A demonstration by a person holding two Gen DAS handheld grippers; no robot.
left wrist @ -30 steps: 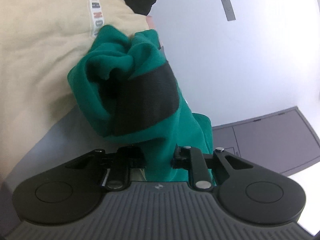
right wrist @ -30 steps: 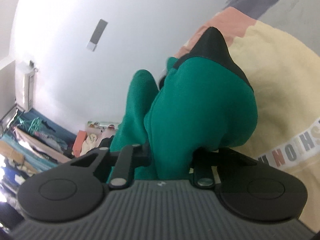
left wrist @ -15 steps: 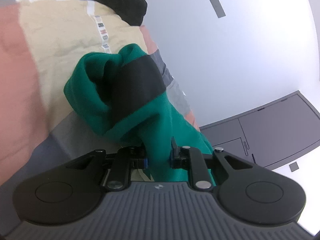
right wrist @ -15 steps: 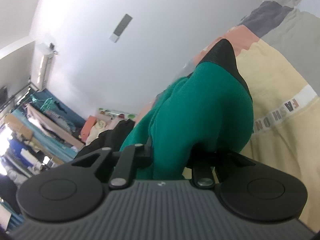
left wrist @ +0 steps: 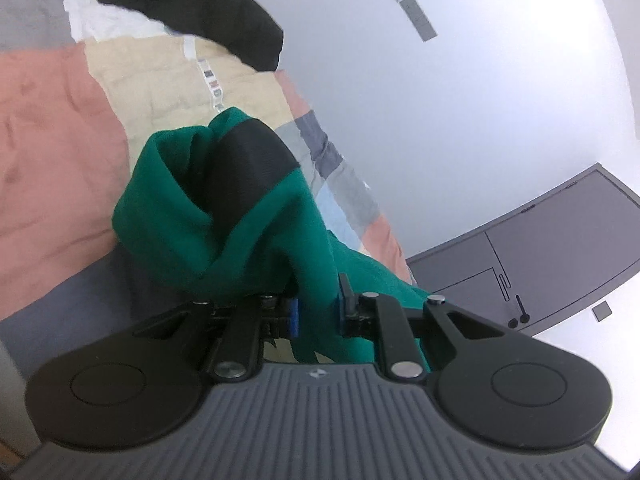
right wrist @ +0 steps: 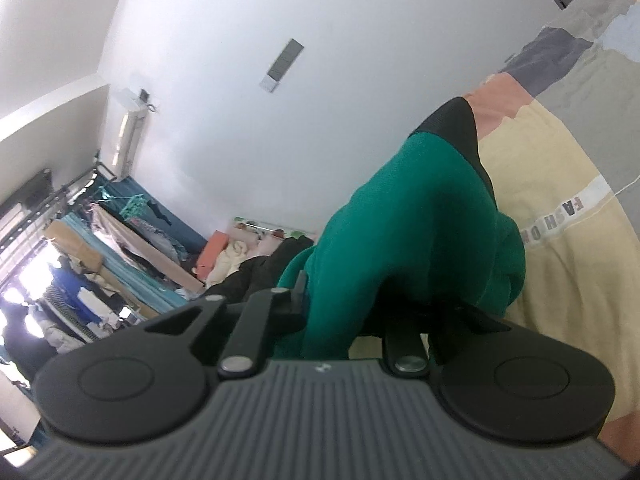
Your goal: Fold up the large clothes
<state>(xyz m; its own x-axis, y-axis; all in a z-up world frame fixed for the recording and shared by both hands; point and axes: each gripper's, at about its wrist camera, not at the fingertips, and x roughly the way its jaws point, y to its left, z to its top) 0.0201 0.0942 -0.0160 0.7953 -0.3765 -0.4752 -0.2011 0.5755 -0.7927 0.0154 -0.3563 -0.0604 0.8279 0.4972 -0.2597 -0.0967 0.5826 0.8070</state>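
A green garment with a black band [left wrist: 256, 220] hangs bunched above the patchwork bed cover [left wrist: 52, 140]. My left gripper [left wrist: 316, 312] is shut on a fold of it; the cloth runs down between the two pads and drapes to the right. In the right wrist view the same green garment [right wrist: 420, 220] bulges over my right gripper [right wrist: 340, 312], which is shut on another part of it. The right-hand finger there is hidden under the cloth. The black band [right wrist: 460, 128] points up at the top.
A black garment [left wrist: 200, 4] and a white cloth [left wrist: 108, 20] lie at the far end of the bed. A grey cabinet [left wrist: 540, 256] stands by the white wall. The cover's beige patch [right wrist: 568, 240] carries a lettered strip. A crowded clothes rack [right wrist: 100, 248] is at the left.
Both grippers have risen with the green garment still clamped in them. The bed cover lies farther below, and more of the wall, cabinet and room shows.
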